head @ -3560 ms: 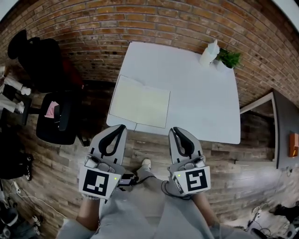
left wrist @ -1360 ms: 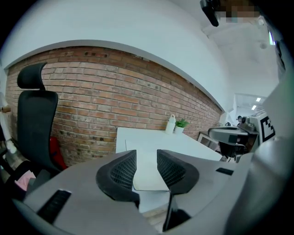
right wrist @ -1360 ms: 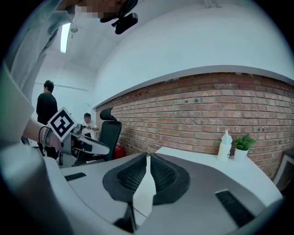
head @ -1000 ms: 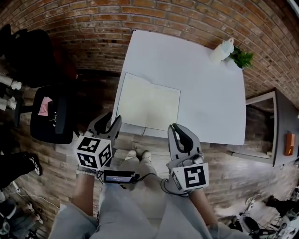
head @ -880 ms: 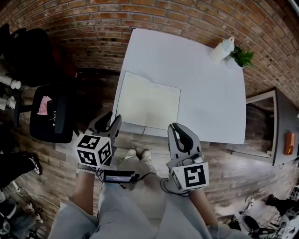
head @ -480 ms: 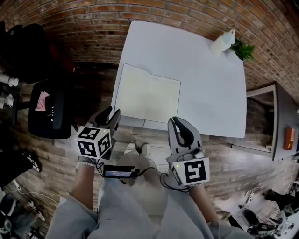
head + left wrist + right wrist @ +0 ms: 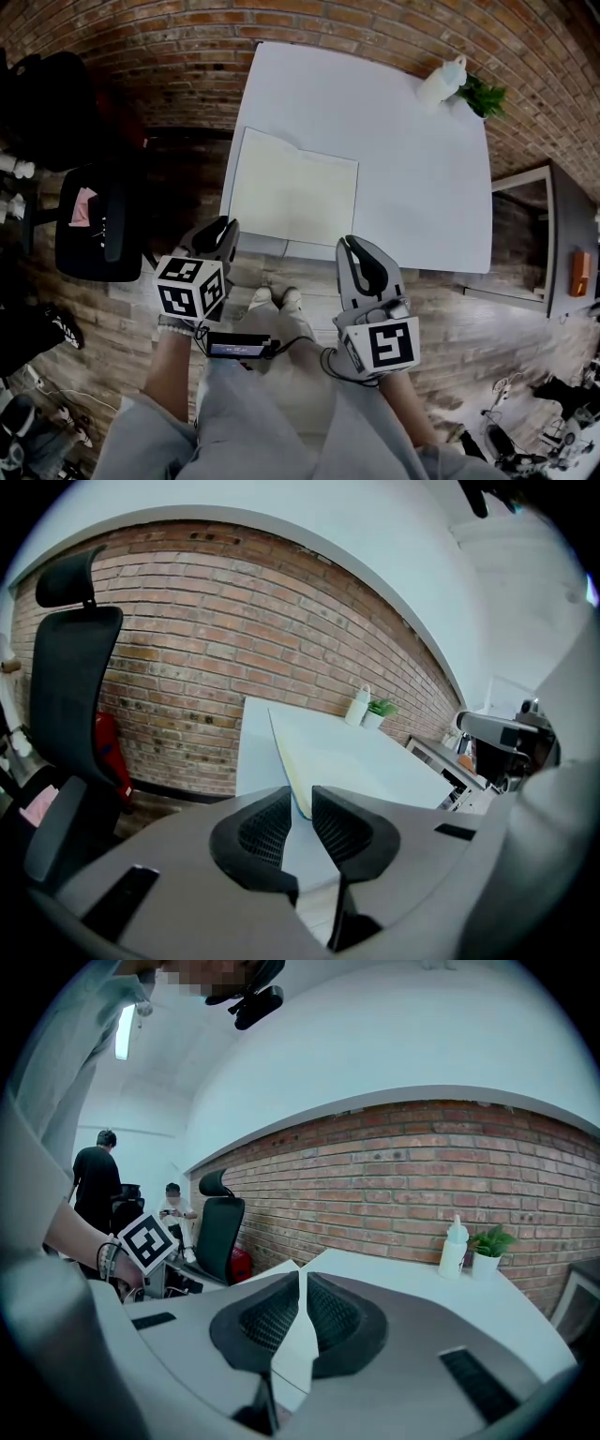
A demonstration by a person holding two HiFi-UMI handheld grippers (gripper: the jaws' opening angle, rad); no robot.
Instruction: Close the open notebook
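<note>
Notebook [image 7: 293, 201], large, cream-paged and blank, spread open and flat on a white rectangular table [image 7: 412, 187]. Fills the tabletop's 7 o'clock quarter, near edge close to the table's near rim. Not yet closed.

White plastic spray bottle [image 7: 441, 82] and small green potted plant [image 7: 483, 97] side by side at the table's 1 o'clock corner, well apart from the pages. Black mesh office chair [image 7: 98, 234] at 9 o'clock of the table, on a brown plank floor [image 7: 506, 328]. Red brick wall [image 7: 141, 28] at 12 o'clock.

Grey left gripper [image 7: 228, 225] at 7 o'clock of the notebook, tips just beside the table's near-left corner, black-and-white marker cube turned up toward the head camera. Jaws just narrowed, with a clear gap left between the ribbed pads. Along the jaws, notebook's near corner showing through that gap beyond the tips, pressed by neither pad. Released, holding nothing.

Grey right gripper [image 7: 349, 242] at 5 o'clock of the notebook, by the table's near rim, marker cube likewise facing up. Jaws clenched to a hairline slit, nothing caught between them, white tabletop showing beyond.

Grey-trousered legs [image 7: 272, 422] of the person holding both tools at 6 o'clock, pale shoes on the planks just short of the table.
</note>
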